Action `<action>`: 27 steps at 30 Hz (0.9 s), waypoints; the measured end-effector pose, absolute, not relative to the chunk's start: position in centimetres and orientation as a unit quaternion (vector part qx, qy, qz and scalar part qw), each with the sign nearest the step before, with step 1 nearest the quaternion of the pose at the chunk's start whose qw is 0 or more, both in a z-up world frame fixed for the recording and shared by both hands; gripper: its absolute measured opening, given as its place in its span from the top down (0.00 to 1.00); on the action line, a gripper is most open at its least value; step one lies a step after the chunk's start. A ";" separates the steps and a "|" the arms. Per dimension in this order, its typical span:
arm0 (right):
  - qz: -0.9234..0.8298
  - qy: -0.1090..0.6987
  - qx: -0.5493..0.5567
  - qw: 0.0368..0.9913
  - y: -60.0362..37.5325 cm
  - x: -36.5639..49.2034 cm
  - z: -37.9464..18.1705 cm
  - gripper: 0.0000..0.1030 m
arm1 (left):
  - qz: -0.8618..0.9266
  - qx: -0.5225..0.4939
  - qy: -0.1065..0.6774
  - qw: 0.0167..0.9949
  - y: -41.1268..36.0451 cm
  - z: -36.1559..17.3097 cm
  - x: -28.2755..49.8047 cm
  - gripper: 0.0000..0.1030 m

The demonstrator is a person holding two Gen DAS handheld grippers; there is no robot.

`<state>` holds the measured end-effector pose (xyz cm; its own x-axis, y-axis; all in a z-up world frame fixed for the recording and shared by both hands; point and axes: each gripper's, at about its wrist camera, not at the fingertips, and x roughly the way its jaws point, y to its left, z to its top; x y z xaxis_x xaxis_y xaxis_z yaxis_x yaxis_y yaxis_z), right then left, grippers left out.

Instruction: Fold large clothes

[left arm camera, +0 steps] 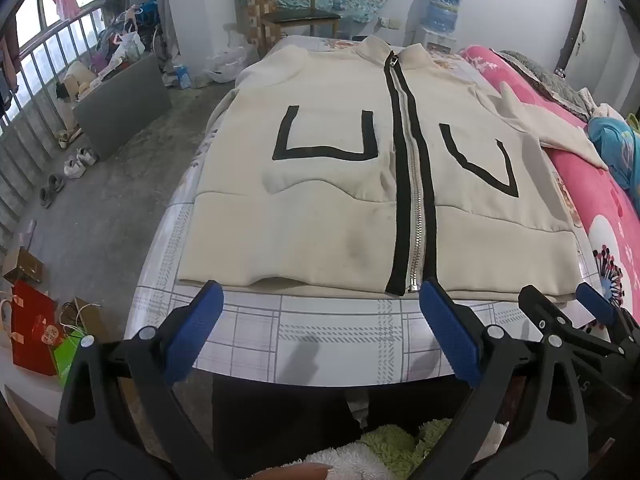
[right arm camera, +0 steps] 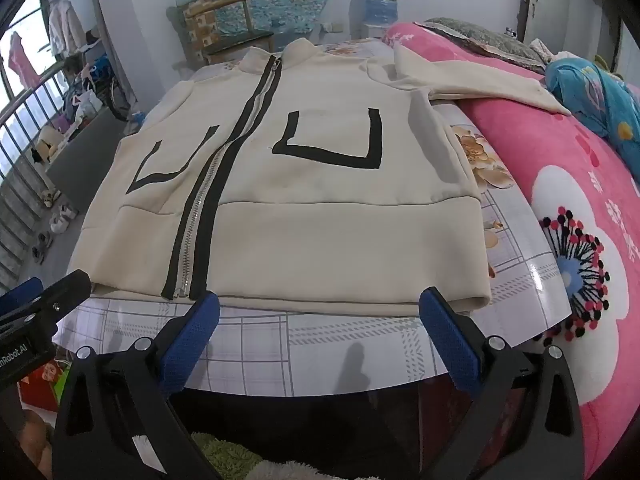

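A cream zip-up jacket [left arm camera: 320, 208] with black pocket outlines and a black-edged silver zipper [left arm camera: 414, 200] lies flat, front up, on a table with a checked cloth [left arm camera: 320, 332]. Its hem faces me. One sleeve [right arm camera: 472, 76] stretches right onto a pink blanket. My left gripper [left arm camera: 320, 292] is open and empty just in front of the hem, left of the zipper end. My right gripper [right arm camera: 320, 304] is open and empty in front of the hem's right half [right arm camera: 340, 248]; it also shows in the left wrist view [left arm camera: 560, 296].
A pink flowered blanket [right arm camera: 580, 208] lies to the right, with a blue cloth [right arm camera: 600, 92] on it. A wooden chair [left arm camera: 296, 12] and a water dispenser [left arm camera: 442, 12] stand behind the table. Shoes [left arm camera: 80, 160], bags [left arm camera: 36, 332] and clutter lie on the floor at left.
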<state>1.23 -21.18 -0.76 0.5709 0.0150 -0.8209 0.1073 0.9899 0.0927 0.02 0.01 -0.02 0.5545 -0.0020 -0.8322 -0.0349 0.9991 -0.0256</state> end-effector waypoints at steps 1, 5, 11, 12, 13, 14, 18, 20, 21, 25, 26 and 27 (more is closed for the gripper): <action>-0.027 0.462 0.066 0.884 -21.2 1.2 -0.7 0.05 | 0.009 -0.020 0.471 0.882 0.0 0.0 0.0 0.08; -0.027 0.460 0.064 0.885 -21.2 1.2 -0.7 0.05 | 0.009 -0.019 0.472 0.882 0.0 0.0 0.0 0.08; -0.028 0.460 0.063 0.885 -21.2 1.1 -0.6 0.05 | 0.010 -0.019 0.470 0.882 0.0 0.0 0.0 0.08; -0.027 0.460 0.065 0.885 -21.1 1.2 -0.7 0.05 | 0.010 -0.018 0.471 0.882 0.0 0.0 0.0 0.08; -0.027 0.460 0.064 0.885 -21.1 1.1 -0.7 0.05 | 0.010 -0.018 0.471 0.882 0.0 0.0 0.0 0.08; -0.028 0.460 0.064 0.885 -21.1 1.2 -0.7 0.05 | 0.010 -0.018 0.471 0.882 0.0 0.0 0.0 0.08; -0.028 0.460 0.064 0.885 -21.1 1.1 -0.6 0.05 | 0.010 -0.018 0.471 0.882 0.0 0.0 0.0 0.08; -0.028 0.460 0.062 0.885 -21.0 1.1 -0.7 0.05 | 0.009 -0.019 0.471 0.882 0.0 0.0 0.0 0.08; -0.028 0.460 0.062 0.886 -20.9 1.2 -0.7 0.05 | 0.009 -0.019 0.471 0.882 0.0 0.0 0.0 0.08; -0.028 0.459 0.061 0.886 -21.1 1.1 -0.6 0.05 | 0.009 -0.019 0.471 0.882 0.0 0.0 0.0 0.08; -0.028 0.459 0.061 0.886 -21.1 1.1 -0.6 0.05 | 0.009 -0.019 0.471 0.882 0.0 0.0 0.0 0.08; -0.028 0.459 0.061 0.886 -21.1 1.1 -0.6 0.05 | 0.009 -0.019 0.471 0.882 0.0 0.0 0.0 0.08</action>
<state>1.08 -21.09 -0.59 0.5766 0.0057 -0.8170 0.1060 0.9910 0.0817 0.00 0.00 -0.01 0.5561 -0.0030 -0.8311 -0.0332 0.9991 -0.0258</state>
